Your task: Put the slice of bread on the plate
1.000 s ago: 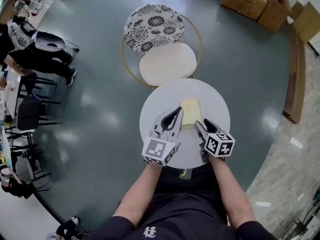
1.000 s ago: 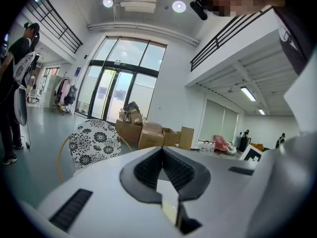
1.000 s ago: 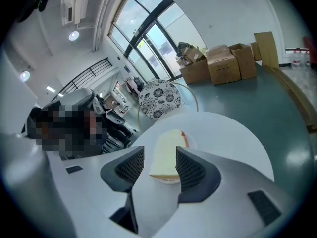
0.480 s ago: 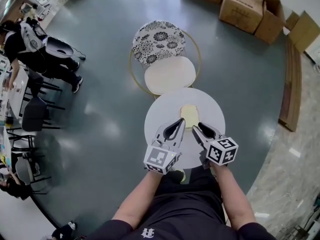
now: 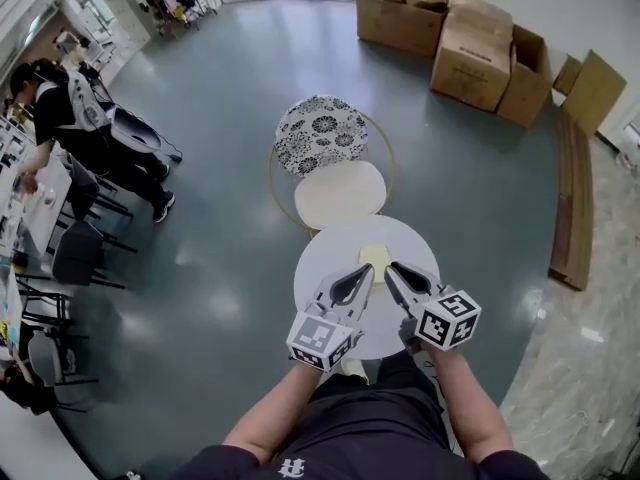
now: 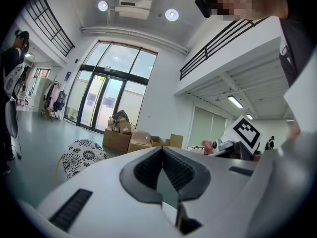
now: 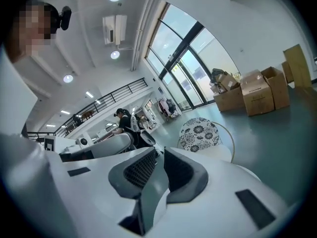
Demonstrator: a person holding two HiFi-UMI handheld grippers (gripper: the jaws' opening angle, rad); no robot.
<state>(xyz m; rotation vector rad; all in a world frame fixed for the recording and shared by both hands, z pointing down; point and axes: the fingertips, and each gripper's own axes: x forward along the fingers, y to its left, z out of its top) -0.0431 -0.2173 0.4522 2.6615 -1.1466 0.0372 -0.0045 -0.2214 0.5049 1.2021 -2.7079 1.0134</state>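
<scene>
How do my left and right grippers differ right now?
The left gripper has fingers that meet at their tips; the right gripper has fingers with a narrow gap, and they are closing. In the head view the left gripper slants right and the right gripper slants left. Both hold nothing and hang over the round table, where the bread slice lies untouched.

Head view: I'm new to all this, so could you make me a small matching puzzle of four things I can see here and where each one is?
Things:
1. slice of bread
2. patterned chair
3. cardboard boxes
4. left gripper

Places:
A. by the far wall
B. lying on the round white table
C. above the table, jaws together
D. just past the table's far edge

Pairs: 1-B, 2-D, 3-A, 4-C
</scene>
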